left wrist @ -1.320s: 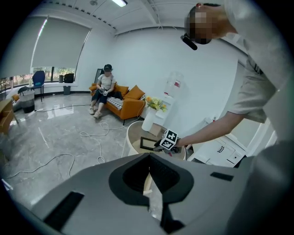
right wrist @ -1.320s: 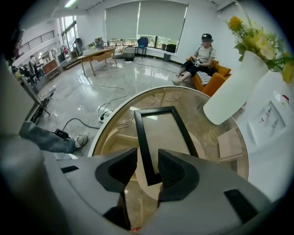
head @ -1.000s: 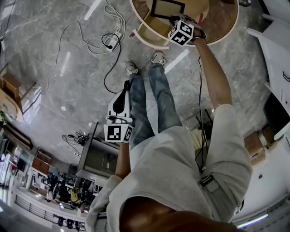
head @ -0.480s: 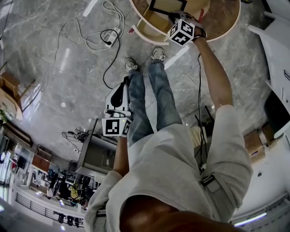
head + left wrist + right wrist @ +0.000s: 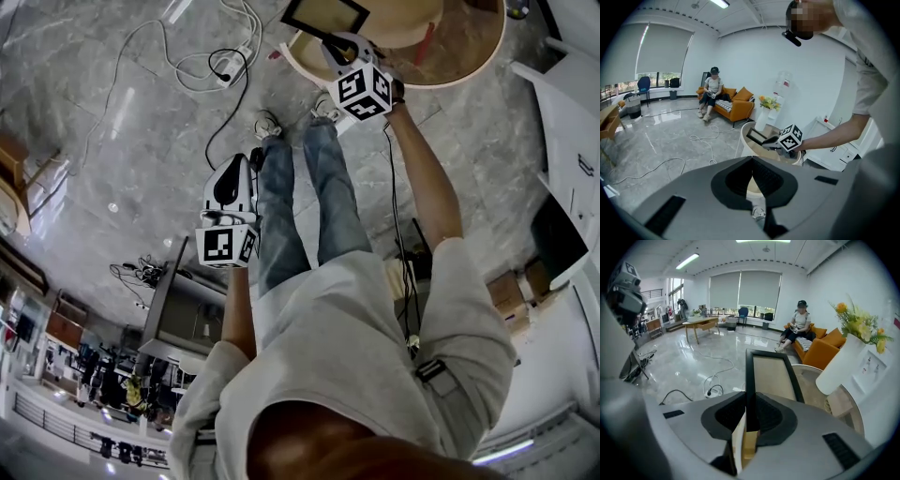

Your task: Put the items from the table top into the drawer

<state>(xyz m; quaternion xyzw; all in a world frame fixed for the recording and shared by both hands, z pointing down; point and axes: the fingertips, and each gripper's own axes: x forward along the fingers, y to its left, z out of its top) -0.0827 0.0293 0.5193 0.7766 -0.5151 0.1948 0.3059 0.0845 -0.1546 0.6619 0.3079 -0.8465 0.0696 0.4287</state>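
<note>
A black picture frame [image 5: 323, 16] with a beige panel hangs over the near edge of the round wooden table [image 5: 469, 52]. My right gripper [image 5: 337, 45] is shut on the frame's lower edge. In the right gripper view the frame [image 5: 771, 376] stands straight up out of the jaws, with the table [image 5: 813, 394] beyond it. My left gripper [image 5: 246, 161] hangs low beside the person's left leg, over the floor. Its jaws meet with nothing between them. The left gripper view shows the table's white rim [image 5: 744, 136], the frame [image 5: 757, 137] and the right gripper [image 5: 771, 143]. I cannot make out the drawer.
A white vase [image 5: 839, 366] with flowers stands on the table. Cables and a power strip [image 5: 225, 80] lie on the grey floor left of the table. White cabinets [image 5: 572, 141] stand at the right. A person [image 5: 799, 326] sits on an orange sofa across the room.
The right gripper has risen and swung left with the picture frame, which now hangs over the table's edge. The left gripper has drifted slightly toward the table.
</note>
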